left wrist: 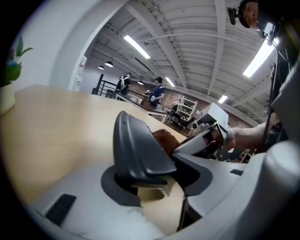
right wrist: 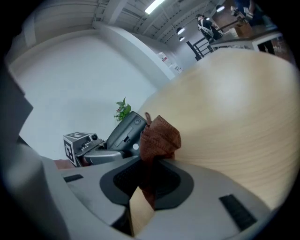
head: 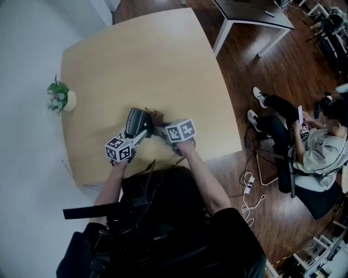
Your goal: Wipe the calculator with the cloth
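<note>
A dark grey calculator (head: 136, 120) is tipped up off the light wooden table (head: 141, 59), its lower end between the jaws of my left gripper (head: 142, 132). In the left gripper view the calculator (left wrist: 140, 145) fills the mouth of the left gripper (left wrist: 157, 187), and both pads bear on it. My right gripper (head: 159, 128) is shut on a bunched brown cloth (head: 156, 115). The right gripper view shows the cloth (right wrist: 159, 136) sticking up from the right gripper (right wrist: 145, 187) and lying against the edge of the calculator (right wrist: 126, 131). The calculator's key side is hidden.
A small potted plant (head: 60, 99) stands at the table's left edge. To the right, on the wooden floor, a seated person (head: 321, 146) and cables (head: 250, 187). Another table (head: 250, 13) stands at the back.
</note>
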`<state>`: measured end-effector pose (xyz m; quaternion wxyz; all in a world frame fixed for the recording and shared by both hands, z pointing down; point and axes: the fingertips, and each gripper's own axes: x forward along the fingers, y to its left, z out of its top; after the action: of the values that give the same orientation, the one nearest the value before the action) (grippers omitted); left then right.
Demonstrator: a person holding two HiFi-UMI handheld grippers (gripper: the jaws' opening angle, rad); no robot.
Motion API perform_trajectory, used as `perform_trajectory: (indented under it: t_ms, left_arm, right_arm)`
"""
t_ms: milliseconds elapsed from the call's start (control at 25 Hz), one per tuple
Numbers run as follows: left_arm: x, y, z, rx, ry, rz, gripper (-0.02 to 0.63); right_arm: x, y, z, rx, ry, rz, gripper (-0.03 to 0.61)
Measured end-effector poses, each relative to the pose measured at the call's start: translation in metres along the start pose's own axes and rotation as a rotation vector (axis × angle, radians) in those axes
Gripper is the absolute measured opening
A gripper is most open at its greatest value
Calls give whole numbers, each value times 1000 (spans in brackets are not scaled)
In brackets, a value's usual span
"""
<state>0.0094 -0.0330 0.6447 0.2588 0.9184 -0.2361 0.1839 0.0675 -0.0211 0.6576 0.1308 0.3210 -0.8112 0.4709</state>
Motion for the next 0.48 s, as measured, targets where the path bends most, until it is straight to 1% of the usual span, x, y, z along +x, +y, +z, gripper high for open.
perform_trajectory:
  t_ms: [80,120,200,240,280,320,400,480]
  left_arm:
    - [-2,-11,6,63,48,-66,190]
    - [-4,-18,9,107,76,-100,179]
    - [-6,-29,17,185,114,-159,161]
    - [-7,-35,22,207,119,-181,152]
    - [-8,-41,27,220,117,-199,144]
    - [-9,-47,31,228,111,-212,138]
    - [-10,-57,38,234,93,-231,129]
    - [-13,-63,43,227,68,-241,127]
  right_arm:
    - [-23,20,23,-111,1,-38,63]
    - [-34,41,38,-185,1,-26,63]
    - [-49,102,66,-332,-8,71,63]
    - [-51,132,74,-397,-7,124,63]
    - [-49,156,78,-455,2,157,64]
    - [-46,171,77,-510,18,163,64]
    - [-36,179,72,-595,54,117,64]
    - [-34,167,70,-607,63,55,64]
